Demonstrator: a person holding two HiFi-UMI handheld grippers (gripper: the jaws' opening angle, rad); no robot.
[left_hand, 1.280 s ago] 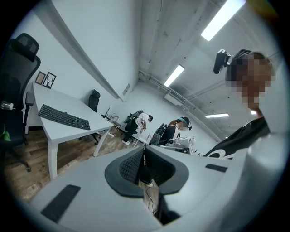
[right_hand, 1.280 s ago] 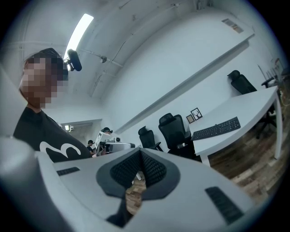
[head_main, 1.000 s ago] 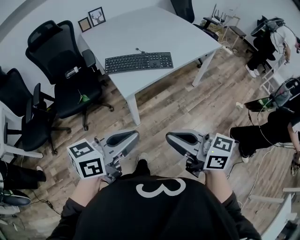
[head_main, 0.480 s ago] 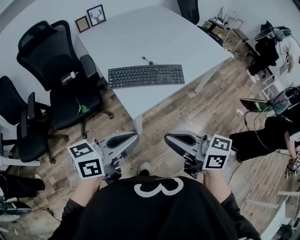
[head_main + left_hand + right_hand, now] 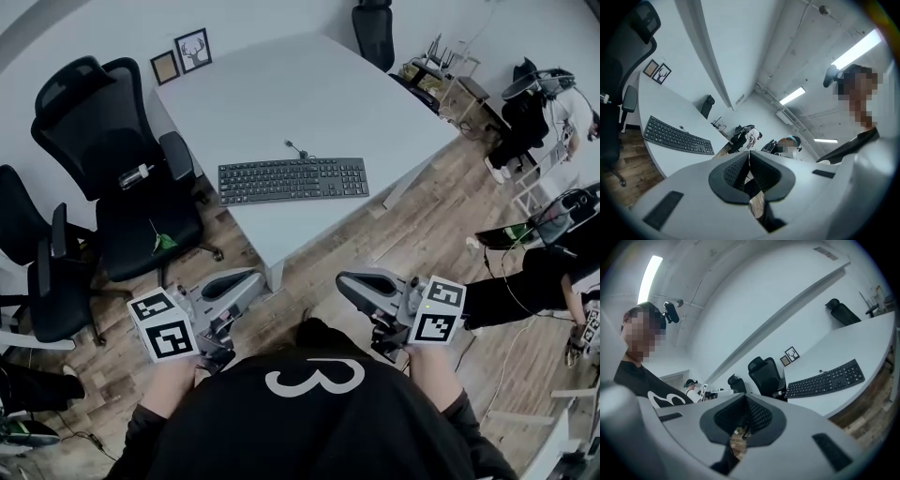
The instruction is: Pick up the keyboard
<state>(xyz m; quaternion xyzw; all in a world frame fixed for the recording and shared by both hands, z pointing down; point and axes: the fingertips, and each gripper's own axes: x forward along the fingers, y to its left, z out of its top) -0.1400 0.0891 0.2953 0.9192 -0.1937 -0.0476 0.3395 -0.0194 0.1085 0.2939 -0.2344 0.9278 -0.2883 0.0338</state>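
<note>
A black keyboard (image 5: 292,179) with a short cable lies flat near the front edge of a white table (image 5: 281,84). It also shows in the left gripper view as the keyboard (image 5: 677,137) and in the right gripper view as the keyboard (image 5: 825,379). My left gripper (image 5: 255,276) and right gripper (image 5: 342,279) are held side by side in front of my chest, over the wooden floor, short of the table. Both point level towards the table. Both are shut with nothing between the jaws, as the left gripper (image 5: 750,153) and right gripper (image 5: 744,397) show close up.
A black office chair (image 5: 112,141) stands at the table's left side, and another chair (image 5: 37,272) stands further left. Two framed pictures (image 5: 192,47) lean at the table's far corner. A table leg (image 5: 274,274) is just ahead. People and cables (image 5: 534,103) are at the right.
The table and keyboard have come lower and nearer in the head view as I moved towards them. Both grippers travelled along, staying shut and side by side.
</note>
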